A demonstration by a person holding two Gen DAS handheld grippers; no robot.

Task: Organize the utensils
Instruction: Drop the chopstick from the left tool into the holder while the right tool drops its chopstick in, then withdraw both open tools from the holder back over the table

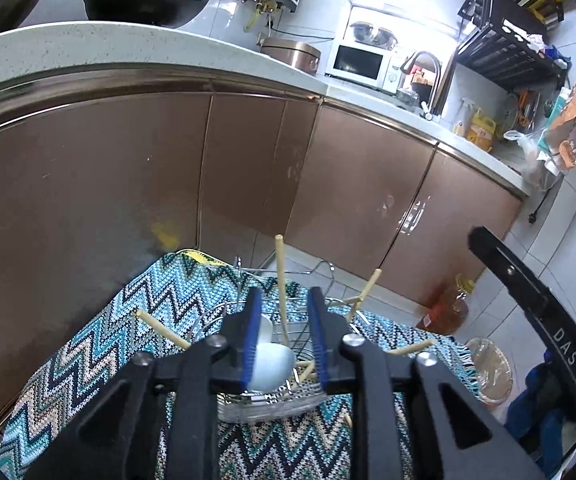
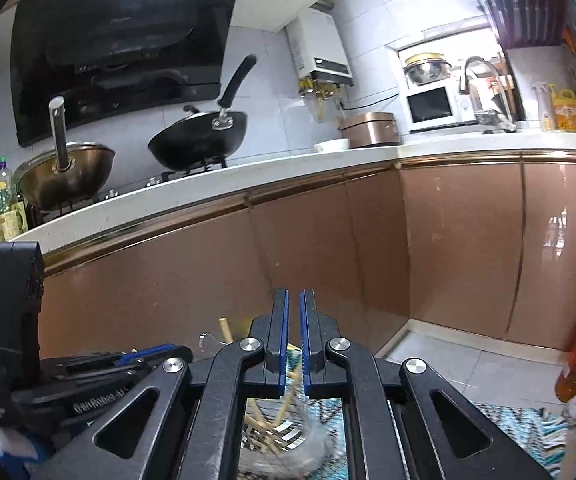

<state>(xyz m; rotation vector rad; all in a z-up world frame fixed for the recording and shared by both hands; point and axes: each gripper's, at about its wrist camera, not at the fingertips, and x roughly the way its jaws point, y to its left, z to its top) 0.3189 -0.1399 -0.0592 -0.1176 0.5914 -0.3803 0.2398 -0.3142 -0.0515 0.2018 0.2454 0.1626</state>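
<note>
Left wrist, smooth white spoon (image 1: pixel 272 368), wire rack (image 1: pixel 300 320)

I am in a home kitchen. A white speckled tabletop (image 2: pixel 328 160) runs along the wall above glossy copper-brown cabinet doors (image 2: pixel 460 240). On the stove sit a black wok (image 2: pixel 196 136) and a steel pan (image 2: pixel 64 176), under a dark glass range hood (image 2: pixel 124 40). A white gas water heater (image 2: pixel 324 48) hangs on the tiled wall. Farther along I see a copper rice cooker (image 2: pixel 370 128), a white microwave (image 2: pixel 432 108) with steel bowls on top, a curved faucet (image 2: pixel 484 80) and a yellow detergent bottle (image 2: pixel 566 114). A black dish rack (image 1: pixel 512 44) stands over the sink area. Oil bottles (image 2: pixel 2 200) stand beside the stove.
</note>
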